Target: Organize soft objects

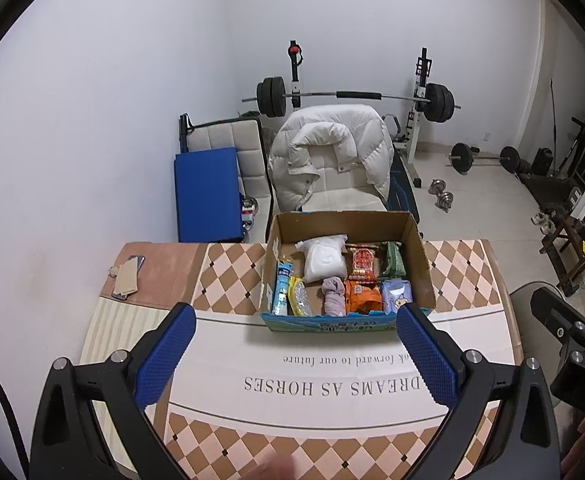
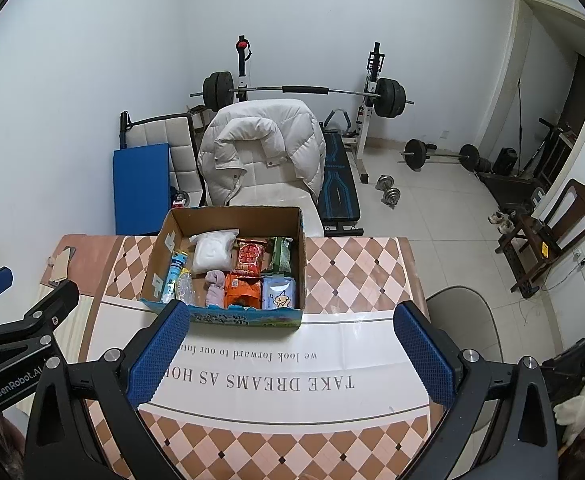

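An open cardboard box [image 1: 422, 264] [image 2: 164, 236] stands on the table beyond both grippers. Inside lie a white soft bag [image 1: 324, 258] [image 2: 212, 254], a rolled mauve cloth [image 1: 333, 294] [image 2: 215, 288], an orange packet [image 1: 362, 296] [image 2: 243, 290], a red packet [image 1: 362, 262] [image 2: 250, 256], a green packet [image 1: 392, 260] [image 2: 281, 258], a pale blue tissue pack [image 1: 396, 294] [image 2: 278, 294], a blue tube [image 1: 282, 288] [image 2: 174, 274] and a clear yellow-edged bag [image 1: 298, 298] [image 2: 182, 286]. My left gripper [image 1: 296, 320] is open and empty, short of the box. My right gripper [image 2: 292, 320] is open and empty too.
The table [image 1: 236, 276] [image 2: 356, 276] carries a checkered cloth with printed text. A phone and a card [image 1: 126, 276] [image 2: 62, 262] lie at its far left. A chair with a white jacket [image 1: 332, 152] [image 2: 264, 148], a blue mat [image 1: 208, 192] and a barbell rack [image 2: 304, 90] stand behind.
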`<act>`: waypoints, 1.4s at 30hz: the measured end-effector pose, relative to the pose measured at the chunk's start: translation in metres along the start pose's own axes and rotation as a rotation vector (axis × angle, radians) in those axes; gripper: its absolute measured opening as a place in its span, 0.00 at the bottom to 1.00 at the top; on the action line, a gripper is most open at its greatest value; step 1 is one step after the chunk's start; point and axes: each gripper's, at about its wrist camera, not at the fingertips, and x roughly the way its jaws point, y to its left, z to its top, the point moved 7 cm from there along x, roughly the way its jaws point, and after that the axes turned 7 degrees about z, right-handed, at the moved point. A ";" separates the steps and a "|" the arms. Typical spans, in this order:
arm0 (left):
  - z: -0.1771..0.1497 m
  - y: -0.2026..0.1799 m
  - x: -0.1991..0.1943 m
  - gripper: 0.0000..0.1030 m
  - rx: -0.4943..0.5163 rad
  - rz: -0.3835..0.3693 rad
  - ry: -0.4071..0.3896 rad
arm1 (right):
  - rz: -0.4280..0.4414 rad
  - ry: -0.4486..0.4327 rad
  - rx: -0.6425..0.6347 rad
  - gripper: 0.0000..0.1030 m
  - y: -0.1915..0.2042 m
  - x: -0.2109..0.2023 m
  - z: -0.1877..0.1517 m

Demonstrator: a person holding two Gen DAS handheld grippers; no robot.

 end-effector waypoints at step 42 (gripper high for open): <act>0.004 -0.001 -0.005 1.00 -0.005 -0.033 0.000 | -0.010 -0.011 -0.003 1.00 -0.012 -0.012 0.008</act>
